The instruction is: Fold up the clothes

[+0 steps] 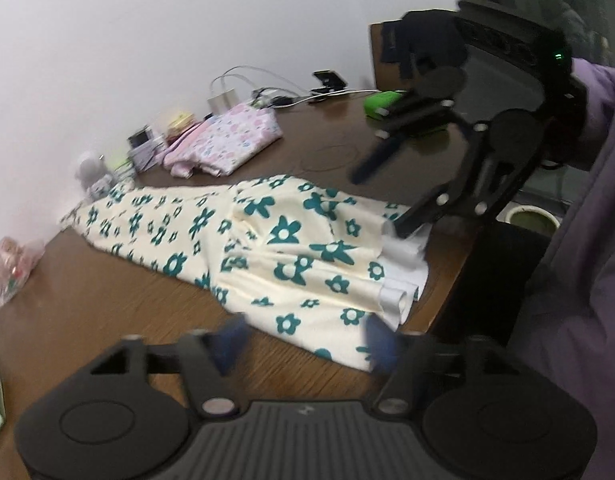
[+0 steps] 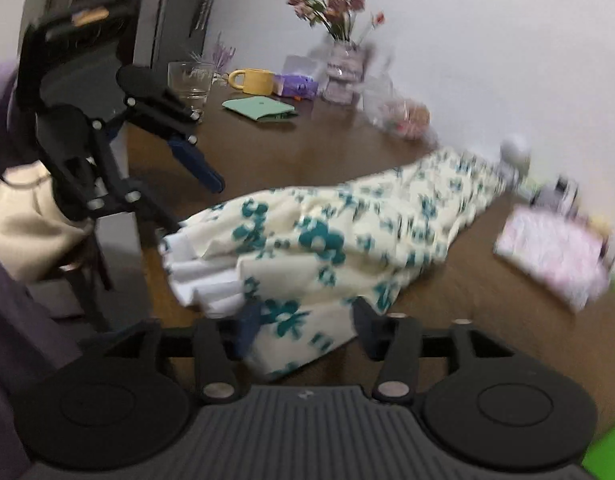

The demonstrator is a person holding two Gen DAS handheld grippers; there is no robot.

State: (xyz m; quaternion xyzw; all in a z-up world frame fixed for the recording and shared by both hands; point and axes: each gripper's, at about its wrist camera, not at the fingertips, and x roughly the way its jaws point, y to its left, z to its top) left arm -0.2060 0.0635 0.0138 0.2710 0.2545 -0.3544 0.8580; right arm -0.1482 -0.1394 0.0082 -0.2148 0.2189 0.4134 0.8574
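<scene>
The flowered dress (image 1: pixel 243 240) lies lengthwise across the desk (image 1: pixel 107 304), hem at the near edge, narrow end toward the wall. Left gripper (image 1: pixel 303 340) and right gripper (image 2: pixel 307 324) both spread wide over the hem.

Dim, flat indoor light, no hard shadows cast, strong fisheye bending and dark vignetting at the corners, right wrist view smeared by motion blur, faint sheen on the table (image 1: pixel 339 120) by its far edge

The left gripper (image 1: pixel 307 340) has its jaws spread wide, fingers apart and gripping nothing. The right gripper (image 2: pixel 303 328) is likewise wide open, tilted downward, with a purple sleeve (image 1: pixel 599 92) behind its body.
</scene>
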